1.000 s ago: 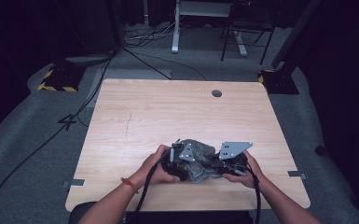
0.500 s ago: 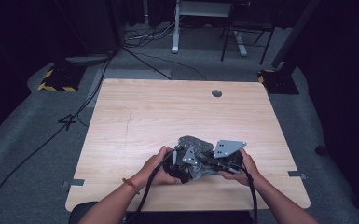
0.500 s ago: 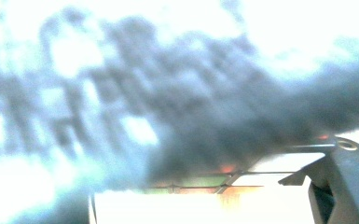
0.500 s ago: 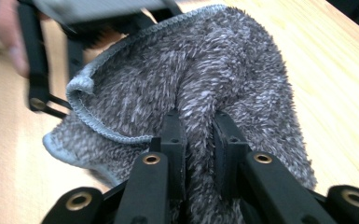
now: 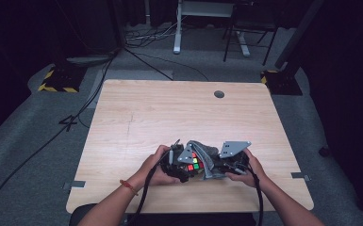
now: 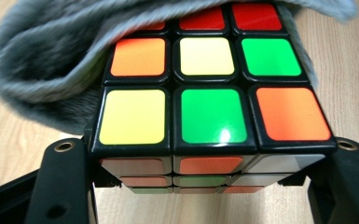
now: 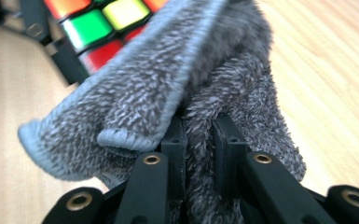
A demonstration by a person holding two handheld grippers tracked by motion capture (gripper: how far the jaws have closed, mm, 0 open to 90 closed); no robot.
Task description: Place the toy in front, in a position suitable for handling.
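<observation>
A scrambled puzzle cube [image 6: 210, 107] with black edges sits clamped between my left gripper's [image 6: 205, 158] jaws, just above the table near its front edge. A grey fuzzy cloth [image 7: 168, 93] lies draped over the cube's far side and top rows. My right gripper [image 7: 198, 135] is shut on a fold of that cloth, right beside the cube [image 7: 98, 23]. In the high view the cube [image 5: 194, 162] shows between both hands, with the cloth [image 5: 208, 157] bunched against it and the right gripper [image 5: 220, 168] to its right.
The wooden table [image 5: 169, 113] has a round cable hole [image 5: 219, 94] near its far edge. Cables trail from both grippers off the front edge. On the floor beyond stand a desk frame [image 5: 177, 28] and a yellow-black striped plate [image 5: 56, 84].
The right hand has shifted slightly and sunk a little with the cloth. More of the cube's coloured top shows now. The left hand has kept still.
</observation>
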